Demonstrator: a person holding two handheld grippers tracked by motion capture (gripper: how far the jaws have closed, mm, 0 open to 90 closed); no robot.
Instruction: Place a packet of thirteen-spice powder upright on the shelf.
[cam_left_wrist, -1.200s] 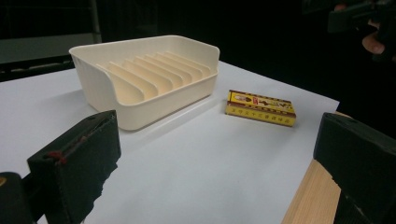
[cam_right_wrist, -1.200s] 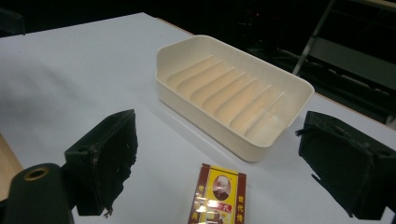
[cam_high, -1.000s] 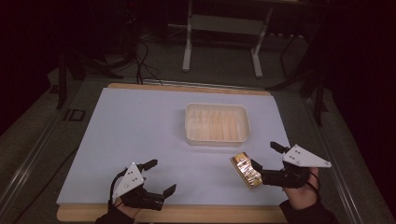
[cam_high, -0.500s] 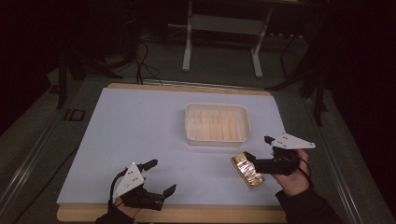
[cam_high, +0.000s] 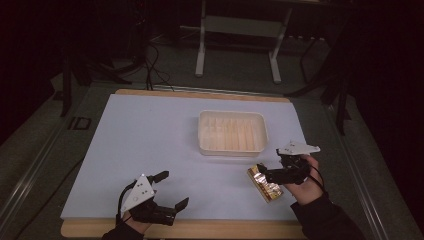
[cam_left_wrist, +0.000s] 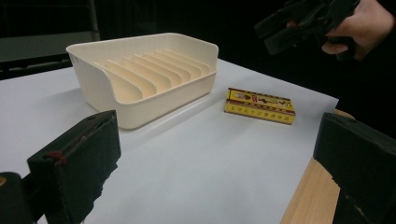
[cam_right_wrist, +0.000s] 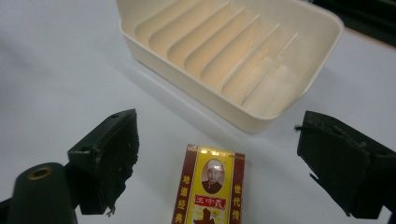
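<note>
A small yellow-and-red box (cam_high: 266, 185) (cam_left_wrist: 259, 105) (cam_right_wrist: 210, 191) lies flat on the white sheet, just in front of a cream ribbed tray (cam_high: 232, 132) (cam_left_wrist: 144, 70) (cam_right_wrist: 233, 51), which holds nothing. My right gripper (cam_high: 263, 173) (cam_right_wrist: 217, 140) hovers low over the box's far end. Its jaws have just been closing a little, but they stand open on either side of the box without touching it. My left gripper (cam_high: 174, 189) (cam_left_wrist: 217, 154) rests open near the front left edge, holding nothing. The right gripper (cam_left_wrist: 299, 23) and its hand also appear in the left gripper view.
The white sheet (cam_high: 150, 135) covers a wooden board whose edge (cam_high: 200, 229) runs along the front. A metal stand (cam_high: 237, 45) and cables lie on the dark floor beyond the table.
My right gripper has moved left and down, from beside the box to over its far end. The left gripper, box and tray have stayed put.
</note>
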